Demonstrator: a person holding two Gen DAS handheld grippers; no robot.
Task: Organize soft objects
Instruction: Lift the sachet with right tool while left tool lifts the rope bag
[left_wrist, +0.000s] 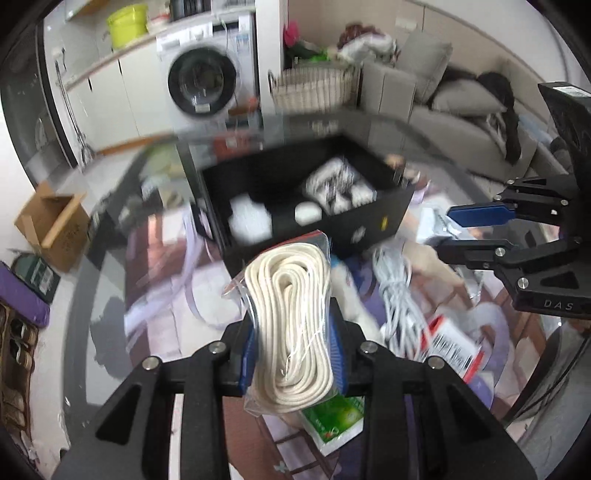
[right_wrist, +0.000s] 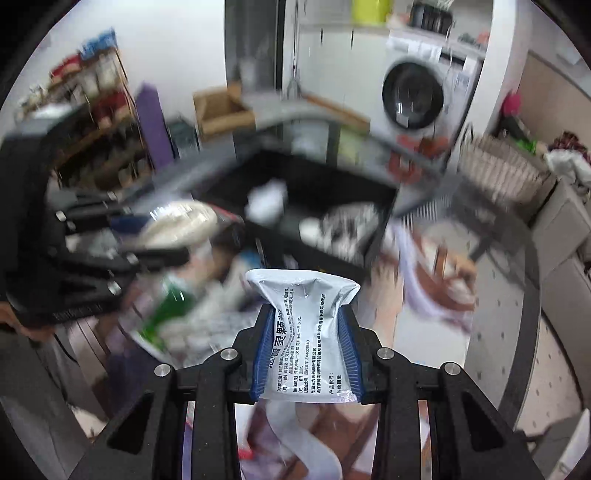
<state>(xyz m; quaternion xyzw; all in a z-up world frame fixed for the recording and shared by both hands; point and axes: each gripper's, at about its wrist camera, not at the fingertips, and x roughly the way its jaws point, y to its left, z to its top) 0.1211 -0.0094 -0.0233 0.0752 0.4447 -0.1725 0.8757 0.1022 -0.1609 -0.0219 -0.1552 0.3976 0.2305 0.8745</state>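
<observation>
My left gripper (left_wrist: 293, 332) is shut on a bagged coil of cream rope (left_wrist: 291, 314), held above the glass table in front of a black storage box (left_wrist: 369, 225). The box holds several white soft items (left_wrist: 340, 188). My right gripper (right_wrist: 306, 350) is shut on a silver printed sachet (right_wrist: 306, 332), held near the same black box (right_wrist: 332, 192). The right gripper shows at the right of the left wrist view (left_wrist: 476, 229). The left gripper with the rope shows blurred at the left of the right wrist view (right_wrist: 162, 232).
A grey cable coil (left_wrist: 395, 288), a green packet (left_wrist: 332, 421) and a red-and-white packet (left_wrist: 454, 343) lie on the table. A washing machine (left_wrist: 203, 81), wicker basket (left_wrist: 314, 88), sofa (left_wrist: 461, 110) and cardboard box (left_wrist: 55, 225) stand around.
</observation>
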